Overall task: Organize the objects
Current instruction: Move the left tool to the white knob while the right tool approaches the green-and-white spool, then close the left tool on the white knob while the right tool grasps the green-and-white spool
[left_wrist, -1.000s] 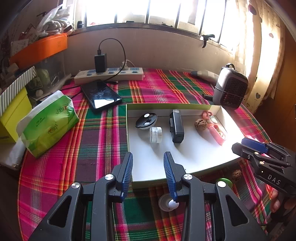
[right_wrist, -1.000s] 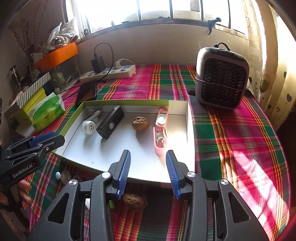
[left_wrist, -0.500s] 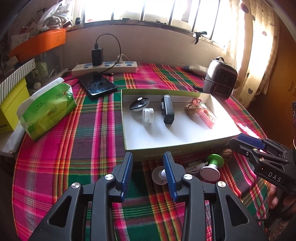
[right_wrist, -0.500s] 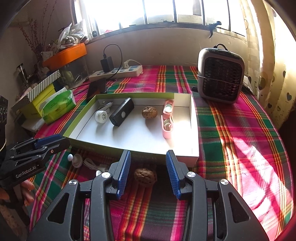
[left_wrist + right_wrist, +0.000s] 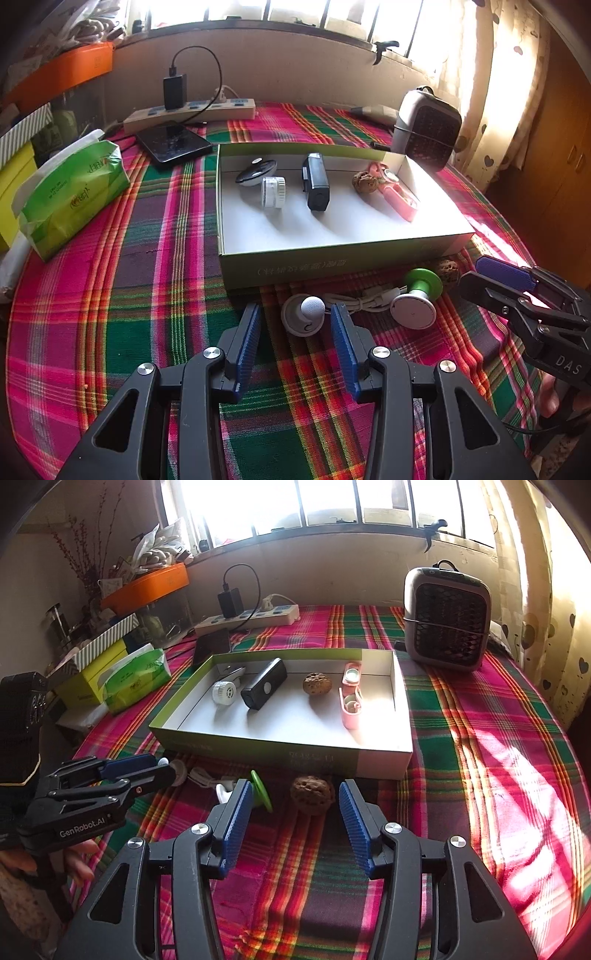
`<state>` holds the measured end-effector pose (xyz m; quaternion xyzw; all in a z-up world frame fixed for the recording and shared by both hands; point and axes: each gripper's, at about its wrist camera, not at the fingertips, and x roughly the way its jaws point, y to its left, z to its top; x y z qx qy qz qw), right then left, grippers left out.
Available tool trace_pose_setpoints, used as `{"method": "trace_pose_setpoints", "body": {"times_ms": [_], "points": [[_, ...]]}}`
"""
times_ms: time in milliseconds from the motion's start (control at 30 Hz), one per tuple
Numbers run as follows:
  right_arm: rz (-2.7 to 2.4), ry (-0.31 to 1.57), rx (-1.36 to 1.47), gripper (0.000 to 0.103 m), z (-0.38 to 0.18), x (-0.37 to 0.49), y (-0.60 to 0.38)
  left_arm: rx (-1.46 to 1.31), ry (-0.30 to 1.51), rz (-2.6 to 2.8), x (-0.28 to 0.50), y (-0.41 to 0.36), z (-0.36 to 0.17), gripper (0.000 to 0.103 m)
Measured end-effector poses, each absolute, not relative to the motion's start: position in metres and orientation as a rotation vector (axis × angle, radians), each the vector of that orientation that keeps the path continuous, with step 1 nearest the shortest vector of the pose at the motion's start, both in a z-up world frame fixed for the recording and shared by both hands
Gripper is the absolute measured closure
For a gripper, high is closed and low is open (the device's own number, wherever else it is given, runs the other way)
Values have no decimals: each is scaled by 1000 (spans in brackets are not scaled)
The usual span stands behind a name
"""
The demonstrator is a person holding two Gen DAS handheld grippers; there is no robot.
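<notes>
Both grippers opening, nothing gripped. Right gripper (image 5: 295, 812) brackets walnut (image 5: 312, 794) on desk before box (image 5: 280, 751): light, hard, round, rolls; pinch across middle. Left gripper (image 5: 295, 332) frames white suction cup (image 5: 303, 319).

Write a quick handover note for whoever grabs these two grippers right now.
Left gripper: empty, jaws opening around the white earbud on the tablecloth.
Right gripper: empty, jaws opening, lined up on the loose walnut.
Done: tape roll, black case, another walnut and pink holder sit in the box.
Left: earbud, cable, green-and-white knob, loose walnut.
</notes>
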<state>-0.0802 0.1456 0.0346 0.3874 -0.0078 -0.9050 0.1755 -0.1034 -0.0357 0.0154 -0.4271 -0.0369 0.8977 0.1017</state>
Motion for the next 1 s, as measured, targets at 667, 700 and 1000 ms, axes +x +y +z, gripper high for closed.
{"method": "trace_pose_setpoints", "body": {"times_ms": [667, 700, 1000], "points": [[-2505, 51, 1098, 53, 28, -77, 124, -1285, -141, 2665, -115, -42, 9, 68], [-2500, 57, 1093, 53, 28, -77, 122, -1284, -145, 2667, -115, -43, 9, 70], [-2459, 116, 1101, 53, 23, -84, 107, -1291, -171, 2686, -112, -55, 8, 75]]}}
